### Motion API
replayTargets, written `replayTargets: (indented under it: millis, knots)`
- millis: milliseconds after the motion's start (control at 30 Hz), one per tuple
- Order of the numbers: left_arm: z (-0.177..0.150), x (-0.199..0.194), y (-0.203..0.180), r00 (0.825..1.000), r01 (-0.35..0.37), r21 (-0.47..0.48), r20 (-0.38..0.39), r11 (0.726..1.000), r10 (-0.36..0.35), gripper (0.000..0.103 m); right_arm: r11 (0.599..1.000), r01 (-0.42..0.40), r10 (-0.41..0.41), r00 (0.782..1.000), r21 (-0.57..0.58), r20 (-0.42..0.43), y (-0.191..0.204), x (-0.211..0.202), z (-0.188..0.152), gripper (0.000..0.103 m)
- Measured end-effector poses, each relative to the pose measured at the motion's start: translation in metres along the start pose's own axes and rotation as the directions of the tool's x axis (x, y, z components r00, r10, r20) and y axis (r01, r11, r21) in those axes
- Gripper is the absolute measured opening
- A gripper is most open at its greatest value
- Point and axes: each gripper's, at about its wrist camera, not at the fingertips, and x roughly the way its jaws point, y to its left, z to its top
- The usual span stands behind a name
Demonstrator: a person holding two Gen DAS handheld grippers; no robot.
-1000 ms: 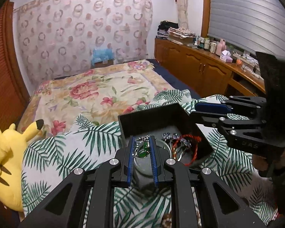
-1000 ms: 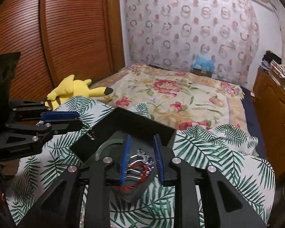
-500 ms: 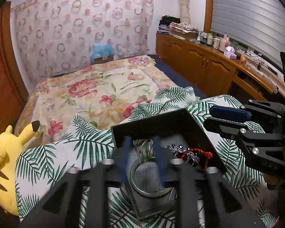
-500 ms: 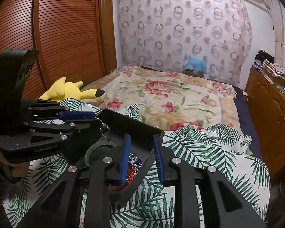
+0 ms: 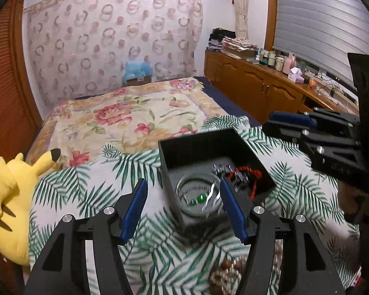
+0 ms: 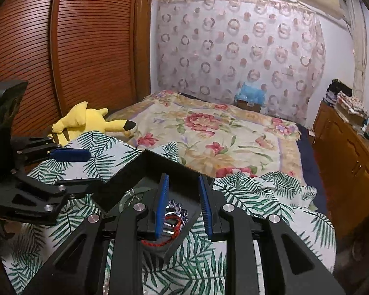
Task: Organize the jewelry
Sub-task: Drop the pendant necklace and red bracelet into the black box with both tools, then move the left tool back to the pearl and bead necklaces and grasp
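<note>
An open black box (image 5: pixel 209 145) stands on the palm-leaf cloth (image 5: pixel 86 196). Inside lie a silver bangle (image 5: pixel 183 184), a chain with green beads (image 5: pixel 196 198), a sparkly piece (image 5: pixel 223 168) and a red cord bracelet (image 5: pixel 246 174). My left gripper (image 5: pixel 184 210) hovers just short of the box's near corner; its jaws are opening and hold nothing. My right gripper (image 6: pixel 183 204) hangs above the box (image 6: pixel 125 177) and the red cord (image 6: pixel 174 221), with a narrow gap and nothing between its pads. From the left wrist camera it (image 5: pixel 292 123) floats right of the box.
A brown beaded piece (image 5: pixel 226 275) lies on the cloth near the bottom edge. A yellow plush toy (image 5: pixel 12 196) sits at the left of the bed. The floral bedspread (image 5: pixel 135 113) stretches behind. A wooden dresser (image 5: pixel 270 93) runs along the right.
The left gripper held the green-bead chain over the box; its jaws have spread, the chain now lies inside the bangle, and the gripper has drawn back. The right gripper's gap is unchanged.
</note>
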Motion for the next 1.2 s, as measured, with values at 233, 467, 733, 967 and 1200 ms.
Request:
replayTargets:
  millis: [233, 467, 733, 967, 1200]
  knots:
    - [-0.032, -0.023, 0.0, 1.0, 0.009, -0.018, -0.01, 1.0, -0.009, 0.059, 1.0, 0.015, -0.014, 1.0, 0.025, -0.023, 0.005, -0.022, -0.028, 0.027]
    - [-0.069, -0.032, 0.002, 0.999, 0.016, -0.038, -0.049, 0.999, -0.018, 0.059, 0.998, 0.019, -0.013, 0.995, 0.059, -0.094, 0.013, -0.028, -0.071, 0.027]
    - [-0.098, -0.043, -0.002, 0.998, 0.017, -0.053, -0.067, 0.998, -0.02, 0.06, 0.999, -0.014, 0.024, 0.982, 0.051, -0.189, 0.023, -0.015, -0.102, 0.027]
    - [-0.111, -0.05, -0.008, 0.997, 0.024, -0.05, -0.076, 0.998, -0.028, 0.06, 0.999, -0.034, 0.038, 0.963, 0.022, -0.268, 0.034, 0.003, -0.114, 0.027]
    - [-0.12, -0.054, -0.008, 0.996, 0.029, -0.069, -0.088, 0.997, -0.035, 0.06, 1.0, 0.009, -0.013, 0.96, -0.016, -0.279, 0.04, 0.014, -0.112, 0.027]
